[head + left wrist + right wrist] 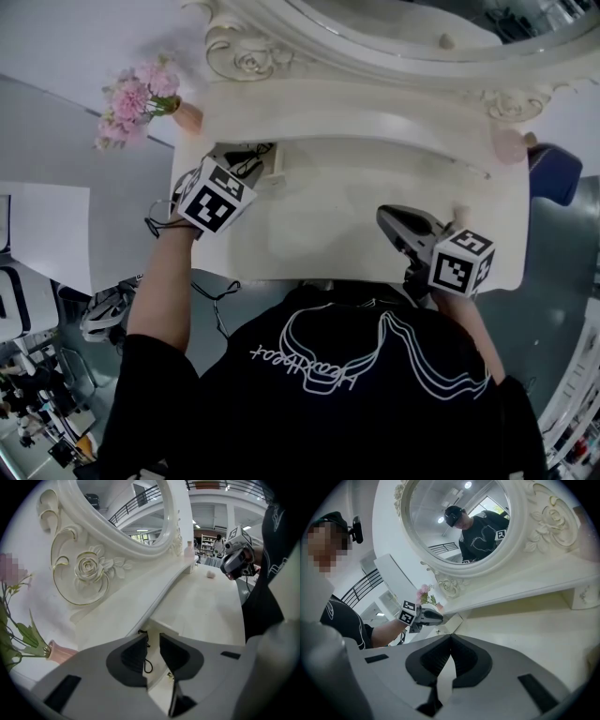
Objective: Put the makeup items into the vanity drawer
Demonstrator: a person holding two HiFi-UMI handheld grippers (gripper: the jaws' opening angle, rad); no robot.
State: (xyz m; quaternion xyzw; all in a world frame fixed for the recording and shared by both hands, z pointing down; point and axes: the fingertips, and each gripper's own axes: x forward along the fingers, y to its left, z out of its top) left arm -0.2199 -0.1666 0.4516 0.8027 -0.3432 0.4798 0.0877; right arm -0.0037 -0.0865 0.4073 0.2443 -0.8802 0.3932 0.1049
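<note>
At left centre of the head view, we see the left gripper (246, 161) held over the small open drawer (274, 165) at the left end of the vanity top (337, 225). It points steeply down. In the left gripper view its jaws stand a narrow gap apart and the pads press on nothing. Through the gap we look into the drawer, where a thin black loop (147, 665) lies on the pale floor. We cannot tell what the loop is.

The right gripper (386, 217) hovers low over the right half of the vanity top, well apart from the drawer. In the right gripper view its jaws are closed together with nothing between them. That view also shows the left gripper at the drawer's edge, at lower left of centre.

Other things noted:
- A small white item (211, 574) sits on the vanity top near the right gripper, at upper right of the left gripper view. It is too small to identify.
- A pale pink bottle (189, 550) stands on the raised shelf, at the foot of the mirror frame.
- Pink flowers (136, 98) in a pink vase (187, 117) stand at upper left of the head view, just beside the shelf's left end.
- The oval mirror (454, 517) reflects the person in a black shirt.
</note>
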